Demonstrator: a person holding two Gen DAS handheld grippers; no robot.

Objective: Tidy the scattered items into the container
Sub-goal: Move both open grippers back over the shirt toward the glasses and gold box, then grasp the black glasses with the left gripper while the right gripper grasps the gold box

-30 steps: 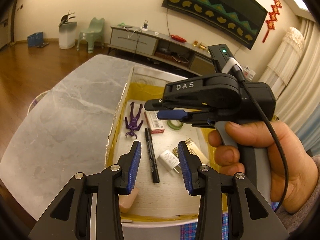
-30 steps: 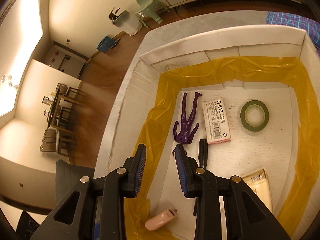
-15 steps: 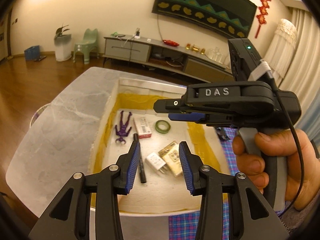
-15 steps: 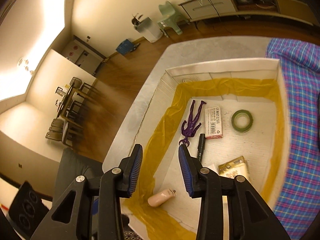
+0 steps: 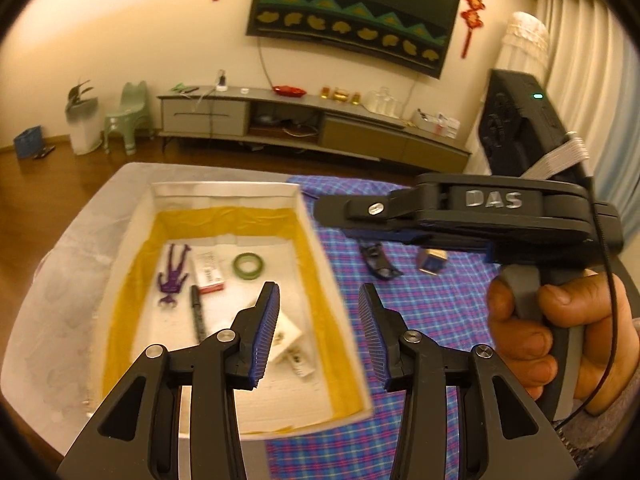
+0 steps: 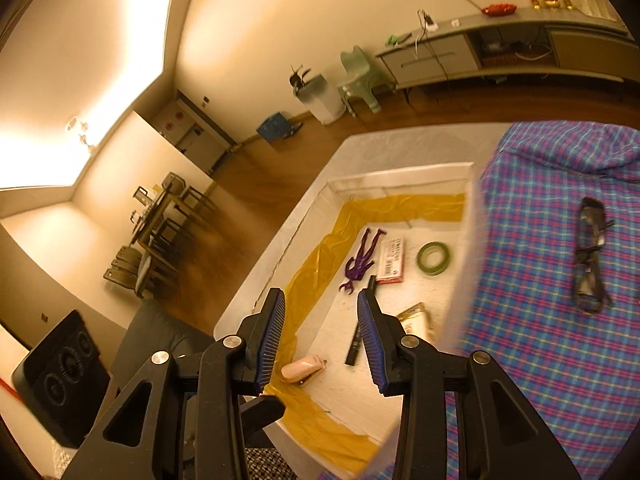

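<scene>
A white box (image 5: 304,216) with a yellow lining stands on the table. In it lie a purple figure (image 5: 173,276), a red-and-white staple box (image 5: 209,276), a green tape roll (image 5: 249,266), a black marker (image 5: 197,312), a white charger (image 5: 286,334), a gold packet (image 6: 416,320) and a pink item (image 6: 302,368). Black glasses (image 6: 590,256) and a small grey-blue block (image 5: 431,261) lie on the plaid cloth (image 5: 440,312) to the right of the box. My left gripper (image 5: 319,300) hangs above the box's right wall, its jaws opening and empty. My right gripper (image 6: 320,300) is open and empty above the box's near left corner.
The grey marble table (image 5: 80,248) shows left of the box. A person's hand (image 5: 560,340) holds the right gripper's handle at the right of the left wrist view. Behind are a TV cabinet (image 5: 312,124), a green stool (image 5: 130,120) and a wooden floor.
Both grippers have risen and drawn back from inside the box, and their jaws stand wider. The plaid cloth with the glasses and the block has come into view on the right.
</scene>
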